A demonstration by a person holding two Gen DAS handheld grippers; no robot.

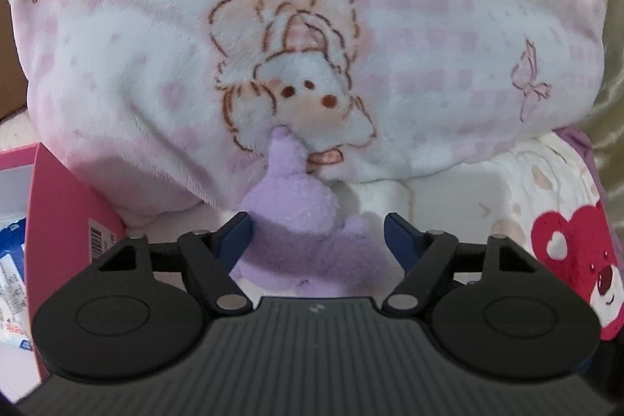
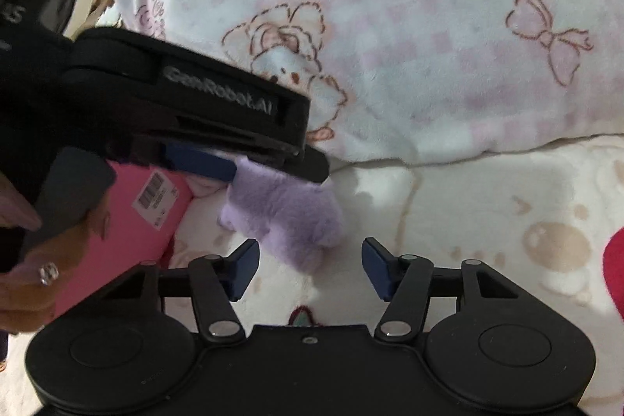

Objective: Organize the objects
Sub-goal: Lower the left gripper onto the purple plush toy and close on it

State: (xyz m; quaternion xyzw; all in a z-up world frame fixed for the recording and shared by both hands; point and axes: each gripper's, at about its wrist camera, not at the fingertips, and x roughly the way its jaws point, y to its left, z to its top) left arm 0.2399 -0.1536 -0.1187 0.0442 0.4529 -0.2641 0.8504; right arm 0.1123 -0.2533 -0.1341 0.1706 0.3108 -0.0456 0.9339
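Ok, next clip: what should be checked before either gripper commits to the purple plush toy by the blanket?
1. Soft lilac plush toy sits between the fingers of the left gripper: ok.
2. Both left pads pressing on it: not ok; the pad at picture right stands clear.
3. Jaws of the right gripper open: ok; only the toy's edge reaches between its fingers.
4. Grippers clear of each other: cannot tell; both crowd the same toy.
5. Pink cardboard box apart from toy: ok.
6. Toy free of the pink-checked fleece blanket: cannot tell; its tip lies against the fold.
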